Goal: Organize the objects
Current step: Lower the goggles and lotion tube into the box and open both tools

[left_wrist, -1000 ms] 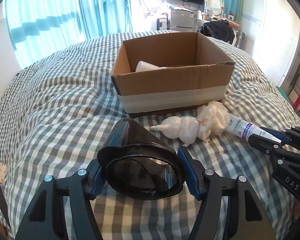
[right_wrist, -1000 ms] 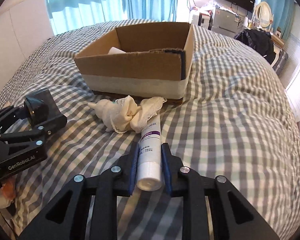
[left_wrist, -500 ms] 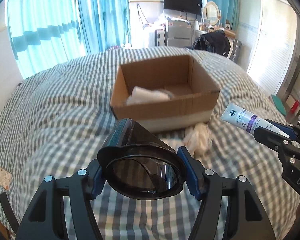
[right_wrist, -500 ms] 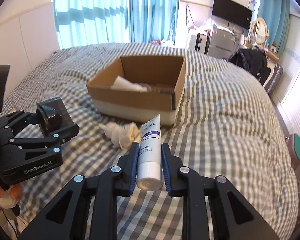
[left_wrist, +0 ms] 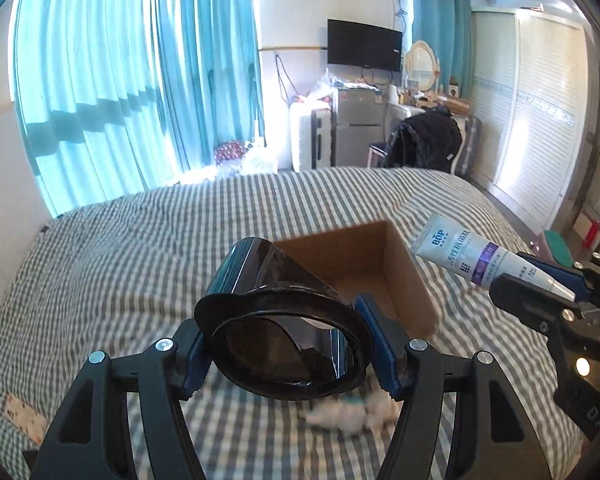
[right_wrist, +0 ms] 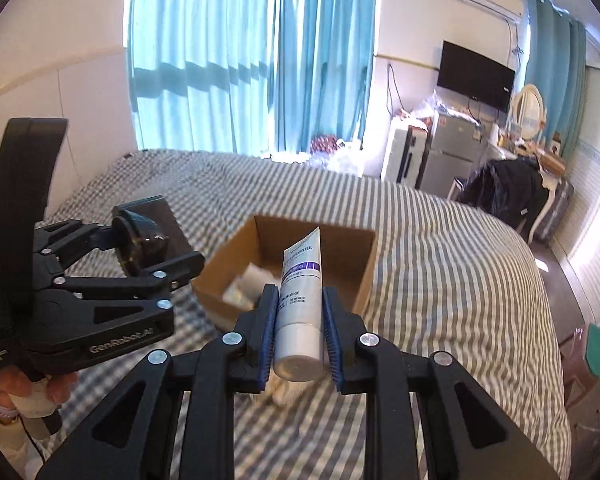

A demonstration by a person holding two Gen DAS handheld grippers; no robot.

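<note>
The cardboard box (right_wrist: 300, 264) sits open-topped on the checked bed (right_wrist: 440, 248), ahead of and below both grippers. The right gripper (right_wrist: 298, 332) has its jaws closed on a white tube (right_wrist: 300, 300), gripped near the cap end, with the tube's long axis pointing forward along the fingers toward the box opening. The left gripper (left_wrist: 288, 344) has its jaws closed on a dark funnel-shaped nozzle (left_wrist: 276, 312), wide mouth toward the camera, narrow end toward the box. Both items are held in the air above the bed. A white item (right_wrist: 244, 284) already lies in the box; a crumpled white cloth (left_wrist: 352, 416) lies on the bed in front of it. Judged from the right wrist view, the tube lines up more directly with the opening than the nozzle, which hangs to the box's left.
</note>
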